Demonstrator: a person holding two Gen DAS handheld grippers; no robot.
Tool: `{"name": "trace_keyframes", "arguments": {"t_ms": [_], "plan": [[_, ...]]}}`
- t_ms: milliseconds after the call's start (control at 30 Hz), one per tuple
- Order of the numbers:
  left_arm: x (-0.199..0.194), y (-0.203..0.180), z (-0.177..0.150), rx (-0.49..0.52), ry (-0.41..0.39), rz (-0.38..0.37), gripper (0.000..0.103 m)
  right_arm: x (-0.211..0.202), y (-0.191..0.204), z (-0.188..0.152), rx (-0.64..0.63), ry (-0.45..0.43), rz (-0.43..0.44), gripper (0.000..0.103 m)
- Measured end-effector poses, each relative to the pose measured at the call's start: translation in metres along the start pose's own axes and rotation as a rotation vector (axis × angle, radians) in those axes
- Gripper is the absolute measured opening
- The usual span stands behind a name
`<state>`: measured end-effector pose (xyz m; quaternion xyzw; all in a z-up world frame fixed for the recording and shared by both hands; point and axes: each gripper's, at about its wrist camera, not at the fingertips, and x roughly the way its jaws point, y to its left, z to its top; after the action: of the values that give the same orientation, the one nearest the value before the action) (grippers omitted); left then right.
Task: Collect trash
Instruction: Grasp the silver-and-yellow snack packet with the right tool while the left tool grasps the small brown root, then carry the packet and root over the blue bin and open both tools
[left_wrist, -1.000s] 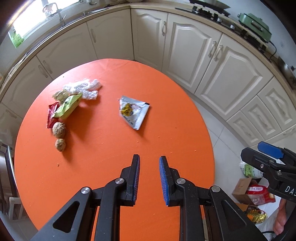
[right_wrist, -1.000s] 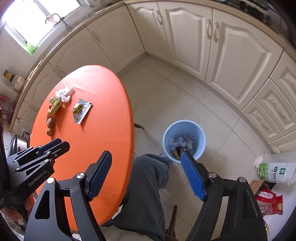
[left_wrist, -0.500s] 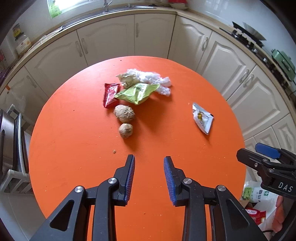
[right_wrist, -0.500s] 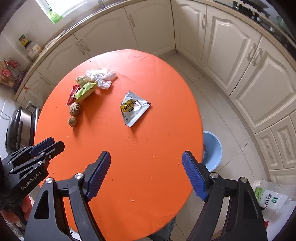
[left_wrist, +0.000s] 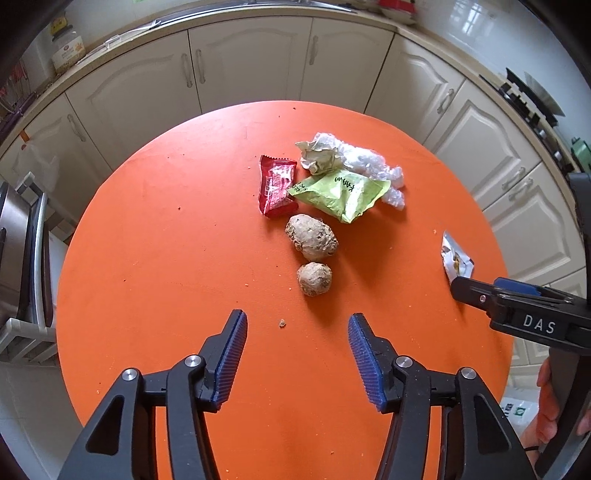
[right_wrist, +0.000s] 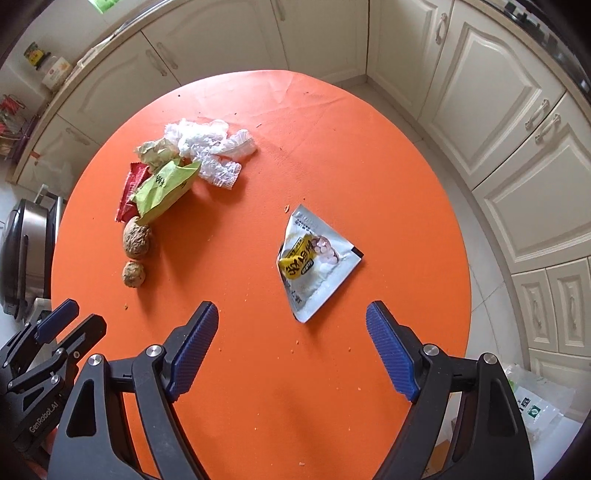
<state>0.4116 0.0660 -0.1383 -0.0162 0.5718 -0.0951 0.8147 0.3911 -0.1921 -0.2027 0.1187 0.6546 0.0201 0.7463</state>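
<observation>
Our left gripper (left_wrist: 295, 360), jaws just opened and empty, hangs over two brown lumps (left_wrist: 314, 258), hard, light, best pinched across the middle. The soft red wrapper (left_wrist: 276, 190), green packet (left_wrist: 341, 195) and plastic wad (left_wrist: 364, 164) lie mid-table. Our right gripper (right_wrist: 291, 350), wide and empty, nears the slippery foil sachet (right_wrist: 314, 258) toward the table's right edge (right_wrist: 467, 266); take its raised corner.

The round table (left_wrist: 147, 258) is plain bright orange, flecked with tiny crumbs. At its twelve o'clock lie a crinkled red snack wrapper (left_wrist: 276, 190) with pale print, a lime-green pouch (left_wrist: 341, 194) with dark lettering, translucent white crumpled plastic (left_wrist: 373, 164), and two mottled tan-brown lumps (left_wrist: 312, 238). A silver-white sachet (right_wrist: 317, 260) bears a yellow label with black characters, toward three o'clock.
</observation>
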Motion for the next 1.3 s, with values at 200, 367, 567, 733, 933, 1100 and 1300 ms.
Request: {"name": "trace_keyframes", "arguments": {"t_ms": [200,367,567,733,933,1100,1300], "plan": [[0.027,0.001,0.016,-0.017,0.036,-0.003,0.053,0.02,0.005,0.016,-0.021,0.017,-0.036,0.082],[0.045,0.002,0.026,-0.033,0.057,-0.016,0.053,0.033,0.007,0.023,-0.052,0.026,-0.063,0.057],[0.062,0.0,0.03,-0.04,0.075,-0.038,0.051,0.028,0.007,0.016,-0.107,-0.005,-0.05,0.018],[0.069,0.0,0.029,-0.052,0.076,-0.063,0.021,0.025,0.002,0.009,-0.114,-0.004,-0.031,0.017],[0.066,0.0,0.025,-0.048,0.06,-0.056,0.021,0.019,-0.012,0.003,-0.089,0.001,0.017,0.017],[0.056,-0.015,0.019,-0.019,0.048,-0.06,0.021,0.01,-0.016,-0.005,-0.074,-0.015,0.035,0.017],[0.045,-0.042,0.01,0.034,0.037,-0.054,0.021,-0.007,-0.025,-0.02,-0.057,-0.043,0.037,0.017]]}}
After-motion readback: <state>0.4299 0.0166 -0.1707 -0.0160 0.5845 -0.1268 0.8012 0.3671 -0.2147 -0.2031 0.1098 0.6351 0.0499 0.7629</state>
